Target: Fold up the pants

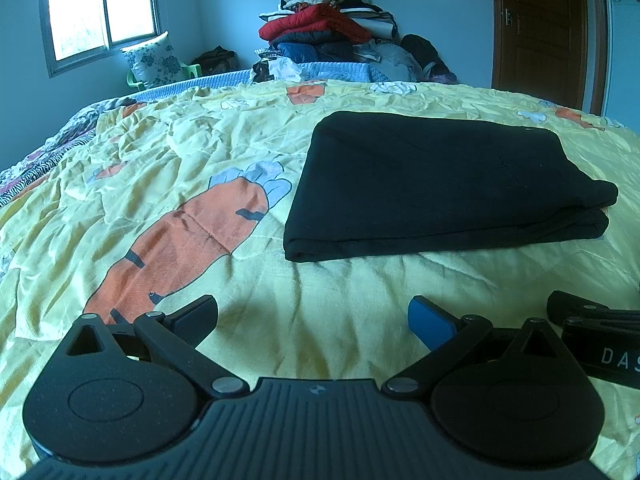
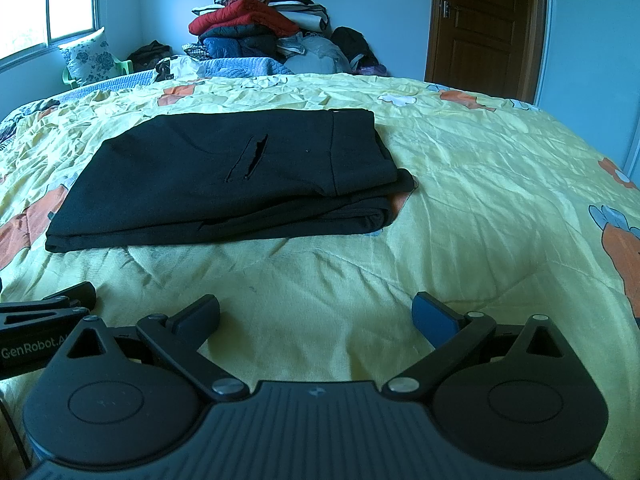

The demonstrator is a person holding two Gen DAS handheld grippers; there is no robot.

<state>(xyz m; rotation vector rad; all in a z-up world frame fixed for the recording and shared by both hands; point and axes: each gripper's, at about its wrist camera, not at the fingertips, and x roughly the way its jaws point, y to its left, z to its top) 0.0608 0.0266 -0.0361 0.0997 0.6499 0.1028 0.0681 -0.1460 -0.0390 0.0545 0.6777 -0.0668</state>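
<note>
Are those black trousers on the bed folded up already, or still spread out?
Folded. The black fabric trousers lie as a compact rectangle on the yellow carrot-print bedsheet, with stacked layers showing along the near and right edges.

Bed (image 1: 340, 300) covered by a wrinkled yellow sheet (image 2: 480, 184) with orange carrot prints. Black pants (image 1: 440, 188) lie flat on the sheet, folded into a stacked rectangle, layer edges showing along the near and right sides; a slit opening shows on the top layer in the right wrist view. Pants sit mid-bed, well clear of the near edge. Blue quilted cover (image 1: 224, 78) runs along the bed's far edge. A patterned blanket (image 1: 36, 168) shows at the left edge. Pile of clothes (image 1: 328, 32) at the far side; whether it rests on the bed, can't tell.
</note>
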